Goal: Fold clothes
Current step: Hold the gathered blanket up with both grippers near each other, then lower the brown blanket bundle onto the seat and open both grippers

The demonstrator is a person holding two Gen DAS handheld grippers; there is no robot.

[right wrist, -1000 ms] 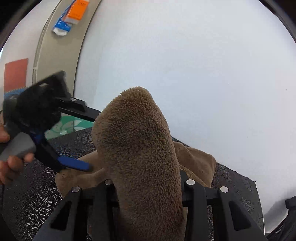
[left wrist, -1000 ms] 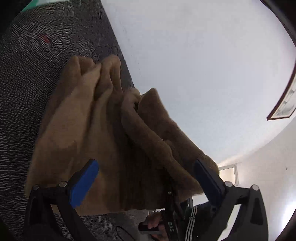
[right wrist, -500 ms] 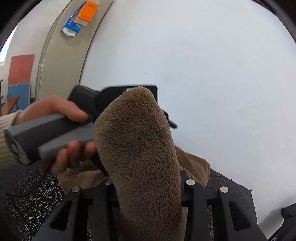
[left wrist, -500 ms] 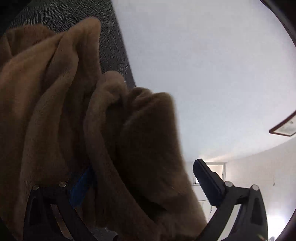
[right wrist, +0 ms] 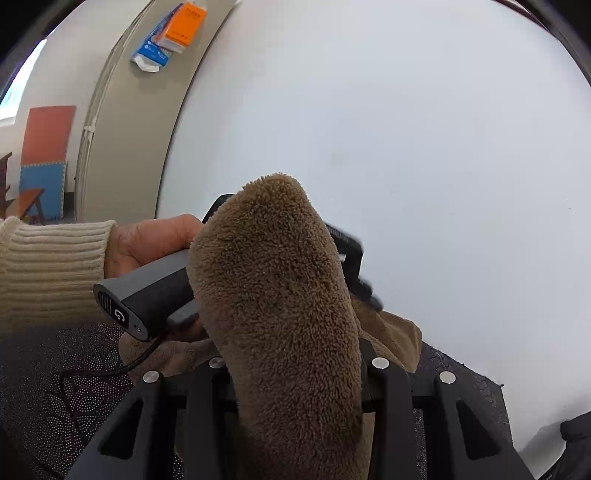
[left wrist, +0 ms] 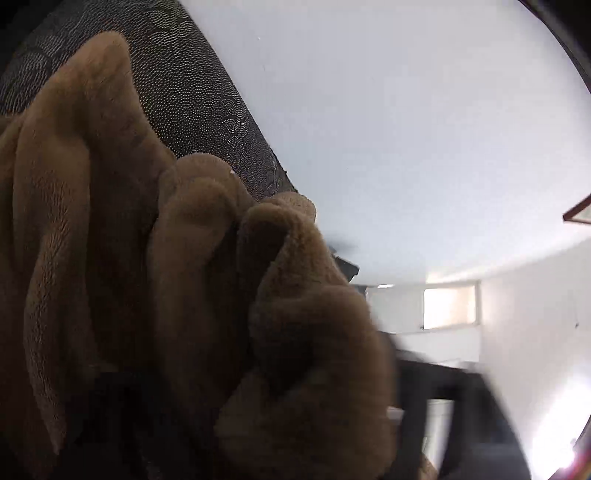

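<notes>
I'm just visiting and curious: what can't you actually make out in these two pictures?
- Left wrist view: the left gripper, jaws closing, is buried in brown fleece garment; its one visible finger is blurred.
- Right wrist view: fleece hides the right gripper pads.
- Orange box lettering: too small.

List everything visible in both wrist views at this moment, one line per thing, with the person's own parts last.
Fleece garment: one, brown, bunched on the patterned cloth.
Patterned cloth: one, dark with pale dots, under the garment.
Wall: white, behind.
Packets: orange and blue, on the beige surface at upper left.
Foam mats: red and blue, far left.
Sleeve: one, cream knit.
Left hand: grips the left gripper's handle.
Left gripper: black, jaws closing around the fleece.
Right gripper: black, shut on the fleece.
</notes>
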